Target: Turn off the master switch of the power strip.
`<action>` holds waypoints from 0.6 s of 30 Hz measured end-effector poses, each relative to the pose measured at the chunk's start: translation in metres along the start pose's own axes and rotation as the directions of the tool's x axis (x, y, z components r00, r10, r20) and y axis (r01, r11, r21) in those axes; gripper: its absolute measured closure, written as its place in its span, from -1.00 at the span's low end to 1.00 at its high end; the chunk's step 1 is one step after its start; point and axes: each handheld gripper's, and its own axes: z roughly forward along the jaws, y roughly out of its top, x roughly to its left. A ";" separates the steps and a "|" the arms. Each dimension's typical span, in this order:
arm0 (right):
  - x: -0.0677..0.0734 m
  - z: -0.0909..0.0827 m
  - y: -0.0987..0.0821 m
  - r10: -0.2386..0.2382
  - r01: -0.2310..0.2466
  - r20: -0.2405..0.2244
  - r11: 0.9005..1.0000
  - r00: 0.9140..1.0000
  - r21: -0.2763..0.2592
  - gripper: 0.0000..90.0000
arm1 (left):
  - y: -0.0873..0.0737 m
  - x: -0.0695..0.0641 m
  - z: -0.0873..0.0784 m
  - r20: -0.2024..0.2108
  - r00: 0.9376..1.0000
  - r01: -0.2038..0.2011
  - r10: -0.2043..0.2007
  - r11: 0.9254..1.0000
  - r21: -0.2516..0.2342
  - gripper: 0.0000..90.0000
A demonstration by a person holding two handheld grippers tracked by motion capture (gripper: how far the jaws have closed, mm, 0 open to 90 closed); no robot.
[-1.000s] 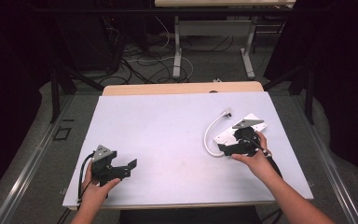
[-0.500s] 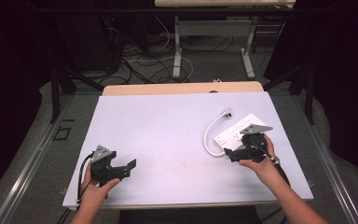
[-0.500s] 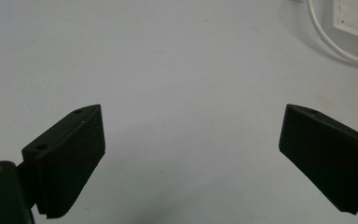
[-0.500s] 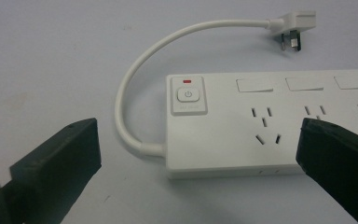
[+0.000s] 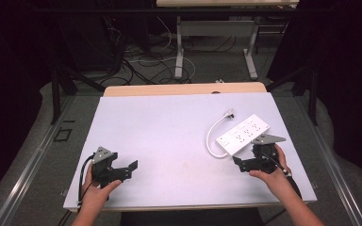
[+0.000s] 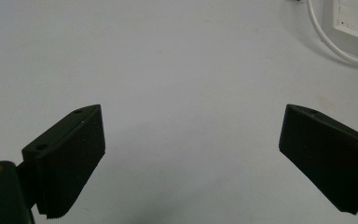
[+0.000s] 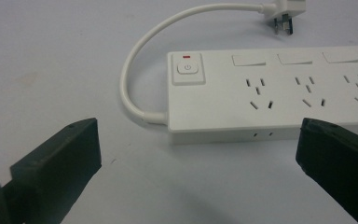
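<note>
A white power strip (image 5: 243,134) lies flat on the right part of the table (image 5: 169,132), its short white cable (image 5: 210,136) curling round to a plug (image 5: 229,113). My right gripper (image 5: 245,158) sits just on the near side of the strip. Its jaws have just been opening and now stand wide, with nothing between them. In the right gripper view the strip (image 7: 270,93), with its power button and sockets, lies beyond my right gripper (image 7: 198,158). My left gripper (image 5: 125,169) rests near the front left, open and empty. From the left gripper (image 6: 191,158) the strip (image 6: 349,23) shows far off.
A wooden tabletop edge (image 5: 184,89) runs behind the white surface. Beyond it are desk legs (image 5: 179,52) and loose cables (image 5: 141,66) on the floor. A metal rail (image 5: 33,160) runs along the left side of the table.
My right gripper has drawn back from the power strip toward the table's near edge and slightly right. The strip stays where it lay. The left gripper has kept still.
</note>
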 end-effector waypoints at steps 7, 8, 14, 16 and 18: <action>-0.005 -0.007 -0.014 0.040 -0.040 0.014 0.999 0.999 -0.022 -1.00 | 0.000 0.000 0.000 -0.002 1.000 0.002 -0.002 1.000 -0.001 -0.84; -0.007 -0.008 -0.015 0.042 -0.041 0.020 0.999 0.999 -0.023 -1.00 | 0.000 0.000 0.000 -0.002 1.000 0.002 -0.002 1.000 -0.001 -0.84; -0.014 -0.012 -0.026 0.071 -0.069 0.042 0.997 0.997 -0.038 -1.00 | 0.000 0.001 0.000 0.000 1.000 0.003 -0.003 1.000 0.001 -0.84; -0.018 -0.012 -0.030 0.084 -0.081 0.048 0.995 0.995 -0.050 -0.99 | 0.000 0.001 0.000 -0.001 1.000 0.004 -0.004 1.000 0.000 -0.84; -0.021 -0.013 -0.034 0.098 -0.095 0.050 0.994 0.994 -0.056 -0.99 | 0.000 0.001 0.000 -0.001 1.000 0.003 -0.003 1.000 0.000 -0.84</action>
